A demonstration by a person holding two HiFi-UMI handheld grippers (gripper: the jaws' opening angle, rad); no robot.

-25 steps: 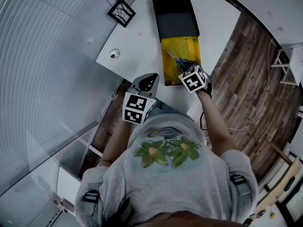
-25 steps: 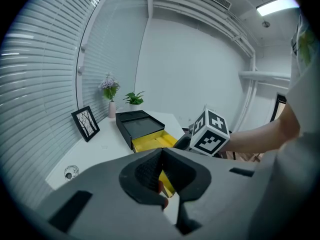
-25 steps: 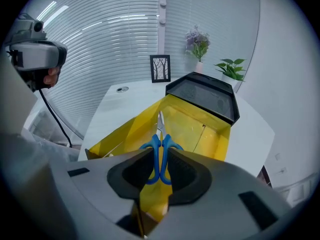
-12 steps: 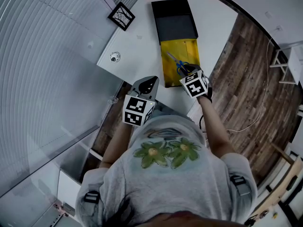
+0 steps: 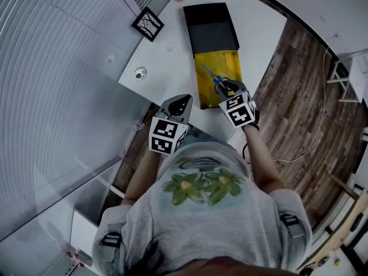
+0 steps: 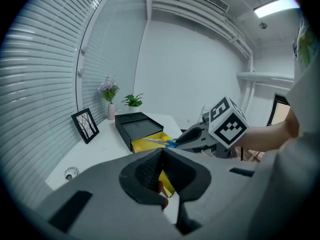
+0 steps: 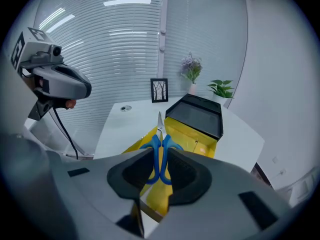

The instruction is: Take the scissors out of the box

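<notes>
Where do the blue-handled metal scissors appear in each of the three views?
Head view: blue-handled metal scissors just above centre, over the yellow open box, at the right tool.
Left gripper view: scissors at centre, blades pointing left.
Right gripper view: scissors at centre, handles clamped between the tool's jaws, blades pointing away.
Shared landmark: the black-framed picture.
</notes>
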